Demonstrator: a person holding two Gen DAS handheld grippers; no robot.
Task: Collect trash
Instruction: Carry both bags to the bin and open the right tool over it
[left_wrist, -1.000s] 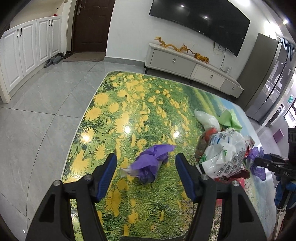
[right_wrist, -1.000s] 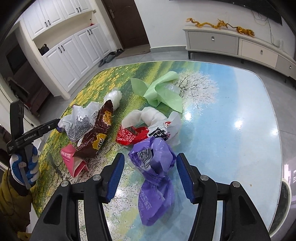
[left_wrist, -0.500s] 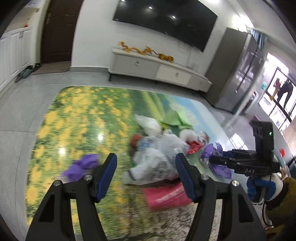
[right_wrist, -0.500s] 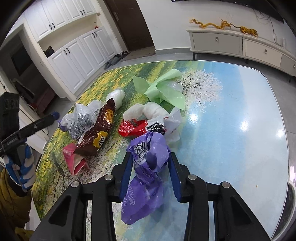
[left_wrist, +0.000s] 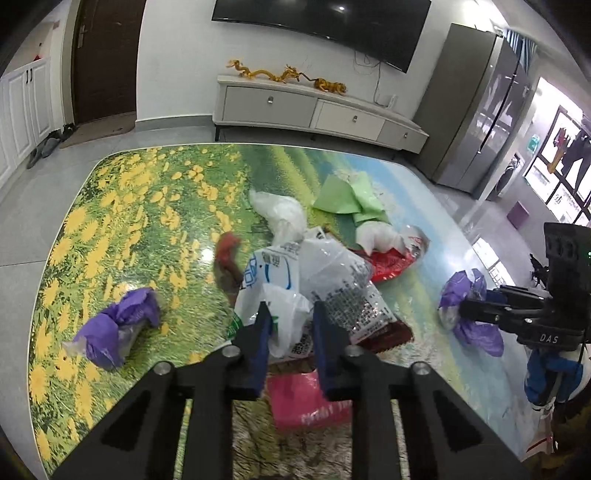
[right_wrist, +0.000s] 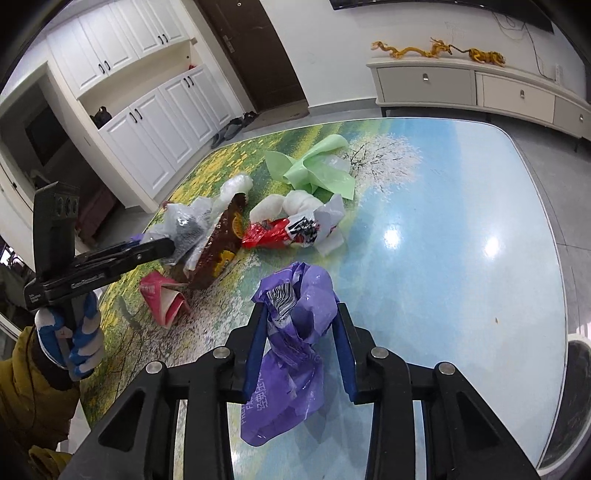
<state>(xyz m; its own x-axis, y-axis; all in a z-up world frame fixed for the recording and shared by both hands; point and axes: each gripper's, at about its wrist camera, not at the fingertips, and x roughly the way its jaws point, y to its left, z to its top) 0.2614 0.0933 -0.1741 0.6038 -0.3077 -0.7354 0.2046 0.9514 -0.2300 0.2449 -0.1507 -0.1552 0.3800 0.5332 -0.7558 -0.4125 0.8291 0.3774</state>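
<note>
glossy printed table (right_wrist: 461, 206), crinkly purple plastic bag (right_wrist: 299, 314), shiny red wrapper (right_wrist: 264, 234)

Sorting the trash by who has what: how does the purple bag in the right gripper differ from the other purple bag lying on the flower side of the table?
The held purple bag is clamped in the right gripper; the loose purple bag lies untouched on the table. The held one trails a long printed tail; the loose one is a tight crumple. The held one sits over blue print, the loose one over yellow flowers. Both are crumpled purple plastic.
</note>
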